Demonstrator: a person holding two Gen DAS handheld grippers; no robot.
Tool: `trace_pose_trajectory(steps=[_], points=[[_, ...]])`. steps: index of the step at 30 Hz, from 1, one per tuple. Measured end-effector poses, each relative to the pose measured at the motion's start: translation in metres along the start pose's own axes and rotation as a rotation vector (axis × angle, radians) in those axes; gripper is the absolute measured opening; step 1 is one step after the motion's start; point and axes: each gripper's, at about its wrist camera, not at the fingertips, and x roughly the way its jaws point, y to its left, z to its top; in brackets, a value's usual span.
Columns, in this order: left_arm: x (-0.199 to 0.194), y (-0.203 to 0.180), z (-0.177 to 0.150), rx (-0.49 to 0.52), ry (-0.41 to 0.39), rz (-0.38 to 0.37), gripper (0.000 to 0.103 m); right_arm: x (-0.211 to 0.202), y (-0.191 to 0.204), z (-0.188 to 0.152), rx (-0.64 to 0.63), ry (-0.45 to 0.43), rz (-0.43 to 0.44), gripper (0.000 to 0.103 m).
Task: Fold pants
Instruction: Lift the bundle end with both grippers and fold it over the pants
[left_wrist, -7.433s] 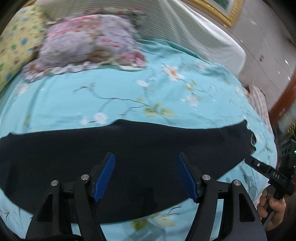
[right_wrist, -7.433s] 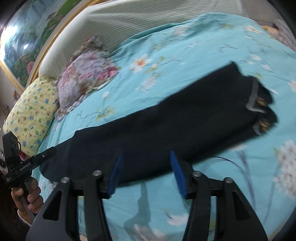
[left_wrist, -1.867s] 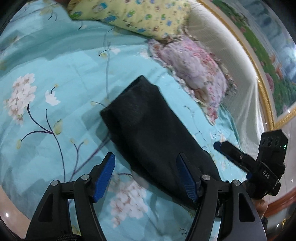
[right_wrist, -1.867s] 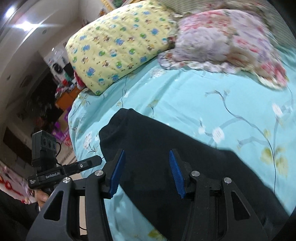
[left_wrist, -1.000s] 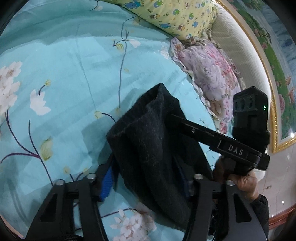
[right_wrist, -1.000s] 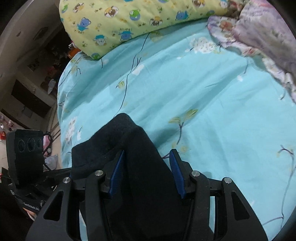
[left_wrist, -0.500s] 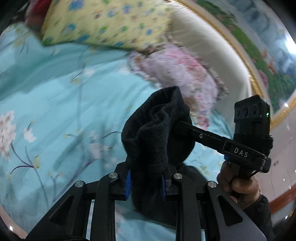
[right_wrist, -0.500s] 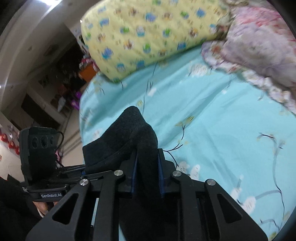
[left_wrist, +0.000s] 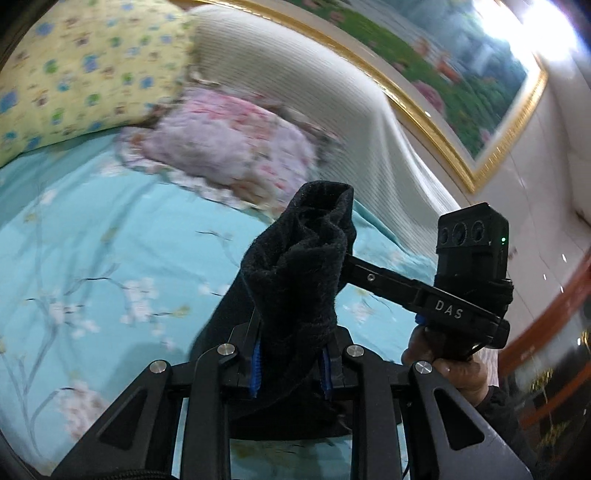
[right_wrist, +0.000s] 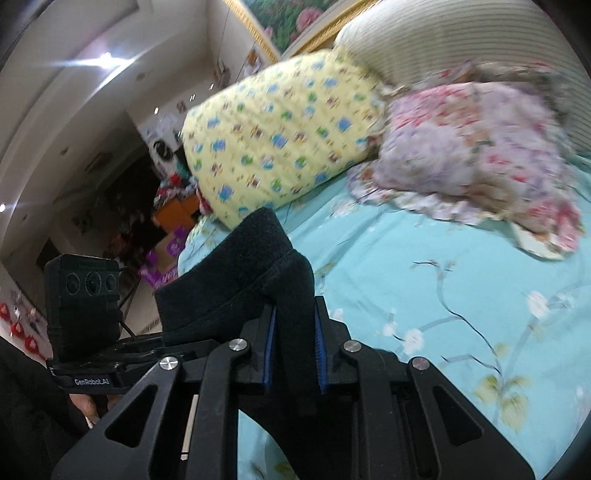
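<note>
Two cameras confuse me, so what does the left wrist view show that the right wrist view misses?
Only the left wrist view shows the right claw's handle in a hand. Only the right wrist view shows the cluttered room beside the bed. Both show the dark pants pinched in a claw, the yellow pillow, the pink floral pillow and the turquoise sheet.
</note>
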Motion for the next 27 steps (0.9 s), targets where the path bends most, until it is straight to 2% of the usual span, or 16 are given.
trace_pose_trajectory(steps=[13,19,27], points=[[0.059,-0.101,-0.048,0.177,0.135,-0.072,0.023,-0.106,-0.058,-0.077,0.185,-0.171,-0.070,0.019],[0.080,-0.122,-0.064,0.229,0.189,-0.088,0.023,-0.132,-0.073,-0.105,0.236,-0.211,-0.102,0.019],[0.110,-0.142,-0.090,0.331,0.239,-0.060,0.024,-0.150,-0.102,-0.142,0.315,-0.236,-0.136,0.019]])
